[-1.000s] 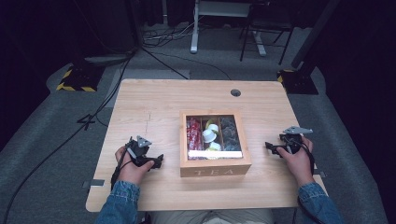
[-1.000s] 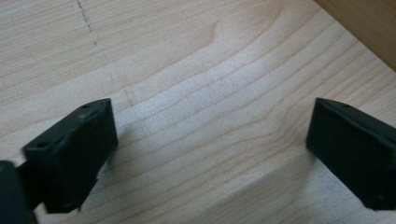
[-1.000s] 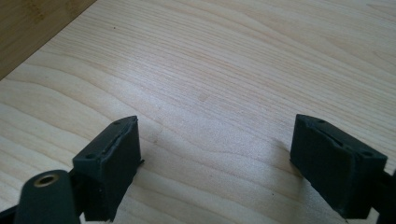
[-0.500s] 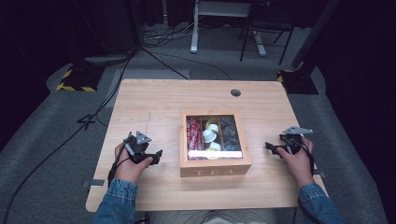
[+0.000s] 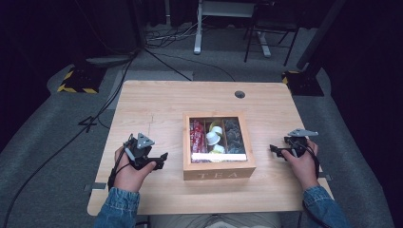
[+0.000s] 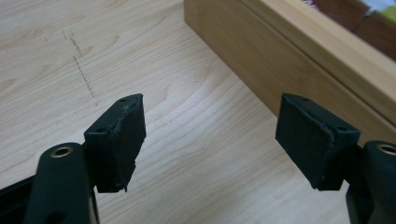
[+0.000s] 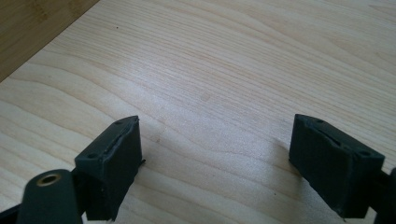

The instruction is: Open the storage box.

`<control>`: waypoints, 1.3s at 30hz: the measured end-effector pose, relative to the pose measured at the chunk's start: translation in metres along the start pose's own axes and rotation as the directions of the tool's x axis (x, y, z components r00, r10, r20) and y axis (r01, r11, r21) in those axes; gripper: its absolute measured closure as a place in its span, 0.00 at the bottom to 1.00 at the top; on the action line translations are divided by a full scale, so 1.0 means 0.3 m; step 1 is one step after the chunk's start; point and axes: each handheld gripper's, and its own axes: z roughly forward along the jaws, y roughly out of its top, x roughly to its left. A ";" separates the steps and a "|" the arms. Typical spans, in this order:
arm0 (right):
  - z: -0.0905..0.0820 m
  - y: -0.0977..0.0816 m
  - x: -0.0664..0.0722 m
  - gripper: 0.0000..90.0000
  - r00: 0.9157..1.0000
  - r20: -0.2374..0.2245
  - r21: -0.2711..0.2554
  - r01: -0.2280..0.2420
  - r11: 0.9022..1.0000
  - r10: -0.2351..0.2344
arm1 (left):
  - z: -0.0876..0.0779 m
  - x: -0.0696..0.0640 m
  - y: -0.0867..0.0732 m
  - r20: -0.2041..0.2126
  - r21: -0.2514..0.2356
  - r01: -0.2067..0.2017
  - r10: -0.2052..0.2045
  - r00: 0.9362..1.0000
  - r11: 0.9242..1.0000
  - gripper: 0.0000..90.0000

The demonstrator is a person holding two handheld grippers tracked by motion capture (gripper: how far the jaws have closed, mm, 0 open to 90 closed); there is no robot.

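A wooden tea box (image 5: pixel 219 173) marked TEA stands mid-table, its glass lid shut over red packets, white and yellow capsules and dark sachets. My left gripper (image 5: pixel 160 159) hovers above the table just left of the box, pointing at it. In the left gripper view the gripper (image 6: pixel 210 140) is open with nothing between its pads, and the box wall (image 6: pixel 280 60) lies ahead on the right. Its jaws have just been closing a little. My right gripper (image 5: pixel 276 151) sits low over the table right of the box; seen up close, this gripper (image 7: pixel 215 163) is open and holds nothing.
The light wooden table (image 5: pixel 157 104) has a round cable hole (image 5: pixel 240 94) at the back. A corner of the box (image 7: pixel 28 28) is at the upper left of the right gripper view. Chair and desk legs stand on the grey floor beyond.
The left hand has lifted its gripper off the table and shifted slightly, its jaws a bit narrower. The right hand has stayed put.
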 end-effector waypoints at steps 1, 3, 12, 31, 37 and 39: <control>0.000 0.000 0.000 0.19 1.000 0.000 0.001 0.001 1.000 -0.001 | -0.015 -0.005 0.003 0.000 -0.003 -0.009 0.009 1.000 1.000 0.27; 0.000 0.000 0.000 0.19 1.000 0.000 0.001 0.001 1.000 -0.001 | -0.039 -0.017 0.006 0.002 -0.010 -0.008 0.008 1.000 1.000 0.27; 0.000 0.000 0.000 0.19 1.000 0.000 0.001 0.001 1.000 -0.001 | -0.076 -0.089 0.018 0.060 -0.016 -0.053 0.054 0.997 0.998 0.27; 0.000 0.000 0.000 0.19 1.000 0.000 0.000 0.001 1.000 -0.001 | -0.018 -0.211 0.028 0.158 0.042 -0.113 0.105 0.982 0.993 0.25; 0.000 0.000 0.000 0.19 1.000 0.000 0.001 0.001 1.000 -0.001 | 0.020 -0.214 0.014 0.173 0.050 -0.109 0.099 0.980 0.993 0.25; 0.000 0.000 0.000 0.19 1.000 0.000 0.001 0.001 1.000 -0.001 | 0.029 -0.215 0.009 0.162 0.066 -0.120 0.108 0.981 0.991 0.26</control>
